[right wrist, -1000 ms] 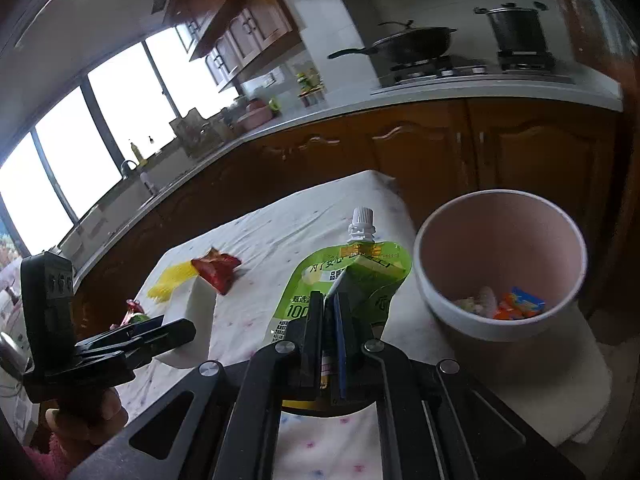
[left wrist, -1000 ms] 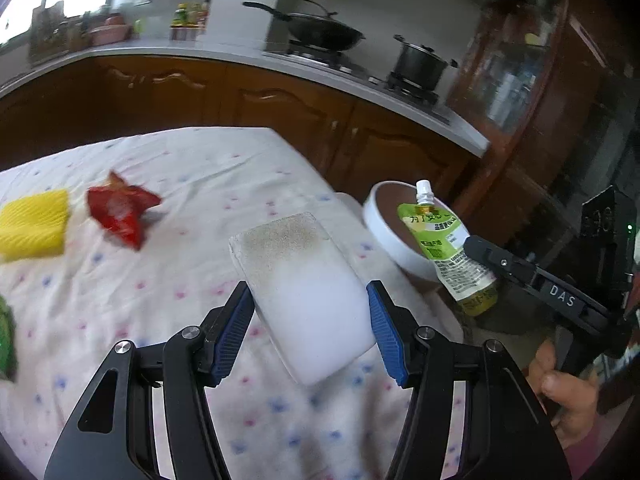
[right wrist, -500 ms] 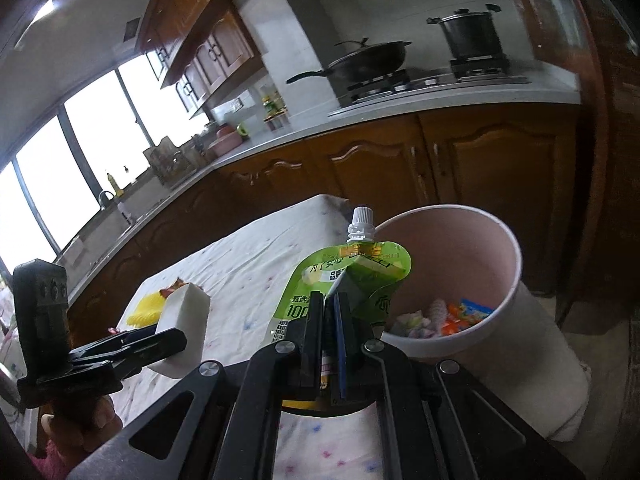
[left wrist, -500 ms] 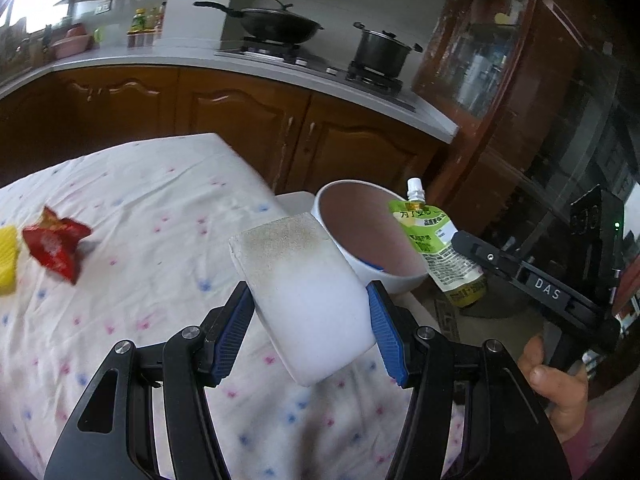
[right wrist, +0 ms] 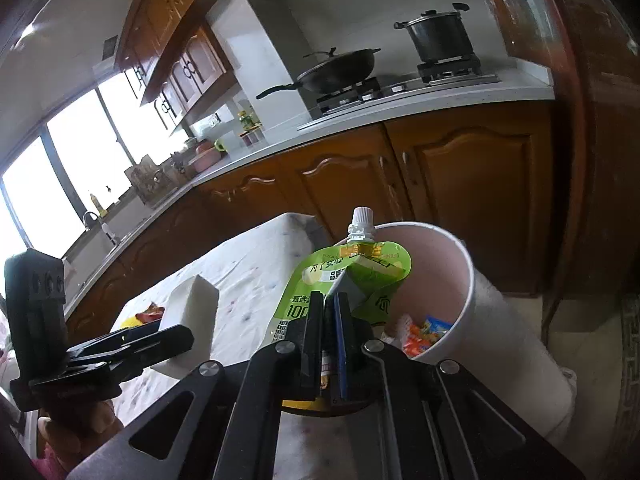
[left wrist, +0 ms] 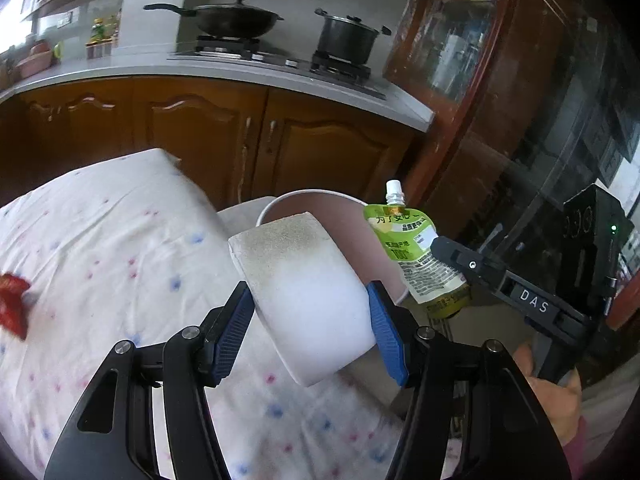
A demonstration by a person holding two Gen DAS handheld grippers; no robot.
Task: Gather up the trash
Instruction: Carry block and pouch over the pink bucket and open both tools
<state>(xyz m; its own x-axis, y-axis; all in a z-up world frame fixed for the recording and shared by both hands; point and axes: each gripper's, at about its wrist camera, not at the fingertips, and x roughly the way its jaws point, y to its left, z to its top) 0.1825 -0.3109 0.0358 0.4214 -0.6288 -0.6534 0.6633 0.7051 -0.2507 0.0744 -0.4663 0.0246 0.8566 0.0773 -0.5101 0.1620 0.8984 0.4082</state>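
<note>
far left of the left gripper (left wrist: pixel 310 322): a red wrapper (left wrist: pixel 12 304) lying on the spotted tablecloth (left wrist: pixel 100 240), well apart from the blue pads. between those pads (left wrist: pixel 232 324): a white sponge block (left wrist: pixel 304 288), clamped across its short sides, long axis running forward along the fingers, speckled end leading. just ahead of that speckled end and a little to the right: the white-rimmed trash bin (left wrist: pixel 276 204), standing off the table edge, its mouth partly hidden behind the block. further right, on the bin's far side: the right gripper (right wrist: pixel 330 332), closed tight on a green spout pouch (right wrist: pixel 352 276) low on its body, cap up, long axis nearly upright. from the right wrist view: bin (right wrist: pixel 466 280) mouth open just ahead and to the right of the pouch, coloured wrappers already at the bottom; pouch overlapping the near rim, whether over the opening or just short of it, cannot tell. probably the nearer of the two for a drop. judged next: short forward carry for the sponge, then release over the mouth.
</note>
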